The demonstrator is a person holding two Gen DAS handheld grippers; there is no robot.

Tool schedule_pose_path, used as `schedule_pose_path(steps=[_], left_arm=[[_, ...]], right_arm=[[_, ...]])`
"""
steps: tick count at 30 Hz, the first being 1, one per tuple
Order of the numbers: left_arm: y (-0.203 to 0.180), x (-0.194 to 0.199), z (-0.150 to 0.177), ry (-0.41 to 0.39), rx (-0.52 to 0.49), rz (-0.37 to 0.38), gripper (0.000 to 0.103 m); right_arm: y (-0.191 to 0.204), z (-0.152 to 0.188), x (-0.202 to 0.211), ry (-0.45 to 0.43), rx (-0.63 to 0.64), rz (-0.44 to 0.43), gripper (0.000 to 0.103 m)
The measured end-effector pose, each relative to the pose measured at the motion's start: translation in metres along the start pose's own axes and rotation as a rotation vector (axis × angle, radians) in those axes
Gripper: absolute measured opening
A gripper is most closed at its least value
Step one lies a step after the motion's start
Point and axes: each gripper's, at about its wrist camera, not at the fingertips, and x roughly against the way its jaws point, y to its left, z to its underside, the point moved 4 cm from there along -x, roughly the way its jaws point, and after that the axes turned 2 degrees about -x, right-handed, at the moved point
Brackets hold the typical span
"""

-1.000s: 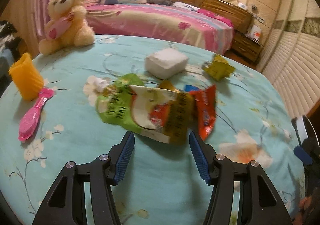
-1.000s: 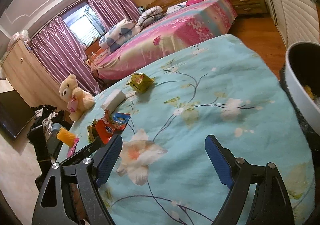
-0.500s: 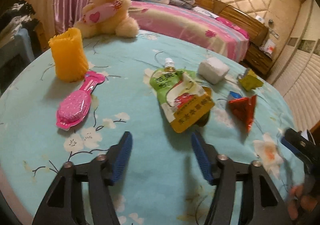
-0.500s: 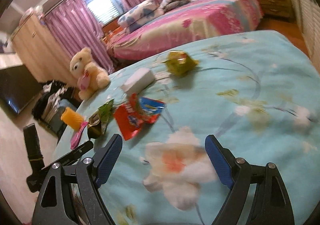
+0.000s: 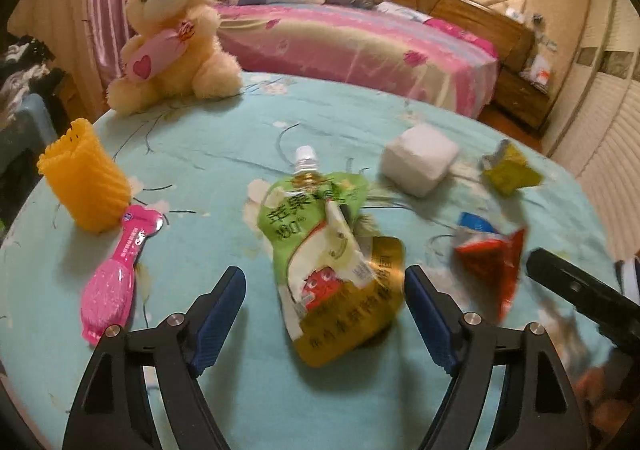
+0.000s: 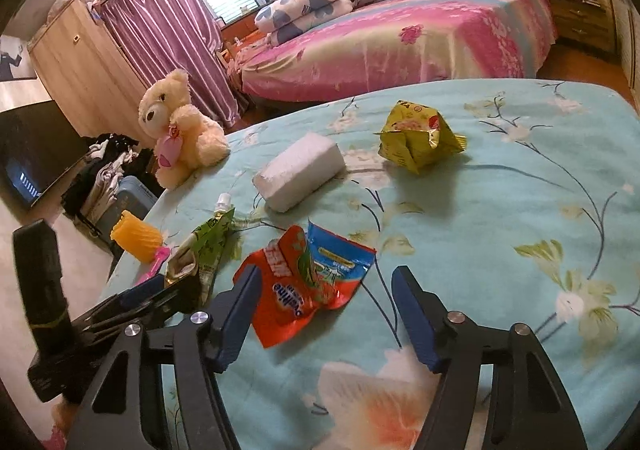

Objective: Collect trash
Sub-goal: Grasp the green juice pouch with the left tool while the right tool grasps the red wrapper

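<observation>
My counter (image 5: pixel 208 154) carries the trash. My left gripper (image 5: pixel 325 300) has just been widening, the green pouch (image 5: pixel 320 250) loose between its fingers. Only the right view shows my right gripper (image 6: pixel 326 308), narrowing, unclenched, around the red wrapper (image 6: pixel 288 290), whose writing I can't read.

A green spouted pouch (image 5: pixel 320 246) with a white cap lies flat and crumpled on the floral surface (image 5: pixel 224 138). Just beside it lies a torn red-and-blue wrapper (image 6: pixel 308 282), opened out. A crumpled yellow wrapper (image 6: pixel 416 142) sits well apart, farther back.
</observation>
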Motion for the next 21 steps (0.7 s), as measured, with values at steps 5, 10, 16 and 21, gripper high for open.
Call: schedule_pose_path(steps=[5,10,16,21], left_arm=[[0.011,-0.012,-0.002,0.008,0.038,0.028,0.062],[0.016,-0.014,0.000,-0.001,0.049,0.077,0.055],[0.010,-0.004,0.005,-0.029,-0.001,0.094,0.050],[0.010,0.007,0.013,-0.047,-0.018,0.125,0.049]], right_arm=[[0.000,0.003,-0.007,0.021,0.007,-0.001,0.068],[0.005,0.003,-0.019,0.042,0.030,0.001,0.063],[0.009,0.002,-0.021,0.036,0.052,0.008,0.016],[0.007,0.005,-0.010,0.018,0.042,0.015,0.012]])
